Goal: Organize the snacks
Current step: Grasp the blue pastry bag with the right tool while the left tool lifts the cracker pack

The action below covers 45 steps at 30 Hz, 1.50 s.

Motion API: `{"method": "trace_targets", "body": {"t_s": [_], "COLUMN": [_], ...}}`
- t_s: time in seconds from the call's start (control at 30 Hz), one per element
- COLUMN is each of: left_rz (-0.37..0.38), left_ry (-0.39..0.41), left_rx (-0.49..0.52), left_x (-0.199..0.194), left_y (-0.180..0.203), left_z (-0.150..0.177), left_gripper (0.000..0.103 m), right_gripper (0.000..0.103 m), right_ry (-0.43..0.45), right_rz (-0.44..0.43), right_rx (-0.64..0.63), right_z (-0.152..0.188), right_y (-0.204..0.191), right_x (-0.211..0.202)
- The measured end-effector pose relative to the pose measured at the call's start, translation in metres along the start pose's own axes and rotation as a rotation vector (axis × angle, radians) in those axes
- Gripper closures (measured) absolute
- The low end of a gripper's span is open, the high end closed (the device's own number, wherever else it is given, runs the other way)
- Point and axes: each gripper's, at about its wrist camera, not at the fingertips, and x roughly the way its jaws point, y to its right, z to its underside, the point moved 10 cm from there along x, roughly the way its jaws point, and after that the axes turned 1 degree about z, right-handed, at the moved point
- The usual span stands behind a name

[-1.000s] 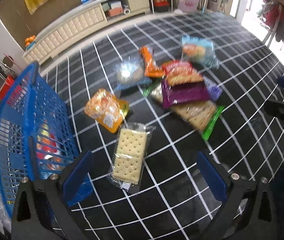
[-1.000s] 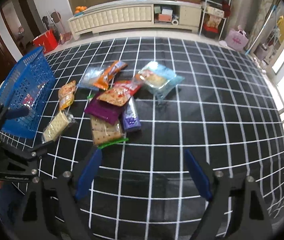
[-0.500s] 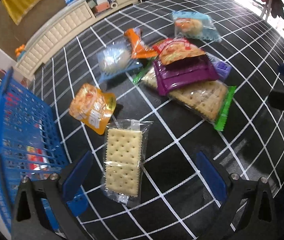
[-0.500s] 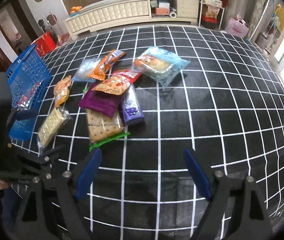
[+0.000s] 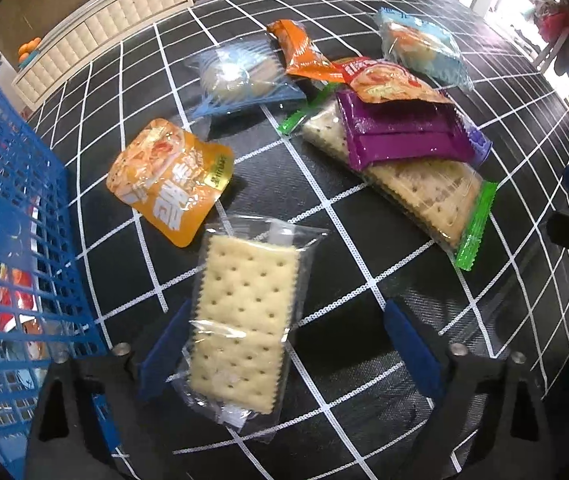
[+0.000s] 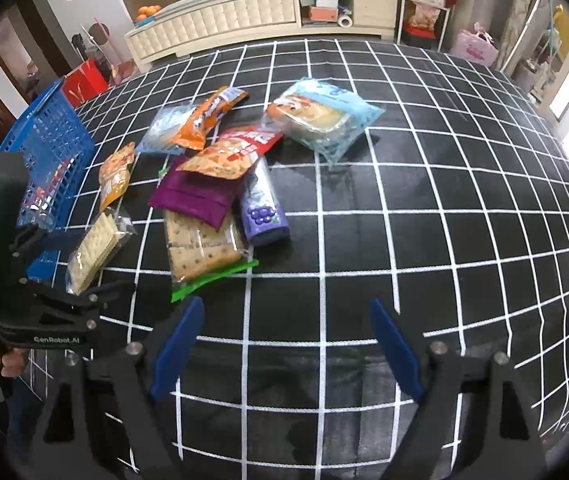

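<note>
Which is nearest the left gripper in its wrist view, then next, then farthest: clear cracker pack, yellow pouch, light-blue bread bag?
1. Clear cracker pack, between the open left gripper's fingers.
2. Yellow pouch, ahead-left.
3. Light-blue bread bag, far right.

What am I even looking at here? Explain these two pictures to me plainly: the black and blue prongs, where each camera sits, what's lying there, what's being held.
No robot here: a person holds a two-finger gripper in each hand, each carrying a fisheye camera looking along its blue fingers.

The left gripper is open around a clear pack of crackers, not yet squeezing it. Beside it stands a blue basket with some snacks inside.

The right gripper is open and holds nothing. Its view shows the checkered cloth with scattered snacks: an orange pouch, a purple packet, a green-edged cracker pack and a light blue bag.
</note>
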Motion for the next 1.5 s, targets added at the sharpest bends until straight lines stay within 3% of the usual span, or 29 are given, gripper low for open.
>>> {"method": "trace_targets", "body": {"t_s": [0.13, 0.17, 0.3, 0.43, 0.63, 0.77, 0.87, 1.0, 1.13, 1.5], "left_rz": [-0.005, -0.014, -0.025, -0.002, -0.003, -0.011, -0.005, -0.002, 0.001, 0.009], "left_ry": [0.025, 0.021, 0.029, 0.088, 0.205, 0.245, 0.253, 0.24, 0.218, 0.188], "left_rx": [-0.011, -0.011, -0.026, -0.114, -0.187, -0.194, -0.209, -0.216, -0.216, -0.226], "left_x": [-0.01, -0.011, -0.016, -0.039, -0.083, -0.094, -0.091, -0.075, -0.058, -0.031], "left_y": [0.001, 0.002, 0.003, 0.001, -0.005, -0.007, -0.009, -0.013, -0.008, -0.01], "left_z": [0.002, 0.003, 0.001, -0.01, -0.039, -0.062, -0.076, -0.092, -0.1, -0.109], "left_gripper": [0.058, 0.06, 0.061, 0.061, 0.061, 0.061, 0.061, 0.061, 0.061, 0.061], "right_gripper": [0.015, 0.015, 0.015, 0.015, 0.015, 0.015, 0.015, 0.006, 0.006, 0.006], "right_ry": [-0.002, -0.002, 0.008, 0.032, 0.07, 0.08, 0.081, 0.053, 0.046, -0.101], "right_rz": [0.009, 0.01, 0.019, 0.028, 0.051, 0.061, 0.08, 0.123, 0.138, 0.011], "right_rx": [-0.002, 0.0, -0.004, -0.016, -0.032, -0.113, -0.201, -0.307, -0.362, -0.535], "right_z": [0.001, 0.001, -0.003, -0.018, -0.057, -0.087, -0.104, -0.116, -0.126, -0.138], "right_y": [0.002, 0.003, 0.003, 0.003, 0.012, 0.012, 0.009, 0.01, 0.018, 0.013], "right_x": [-0.002, -0.003, -0.01, -0.016, -0.018, -0.012, -0.002, 0.022, 0.04, 0.09]}}
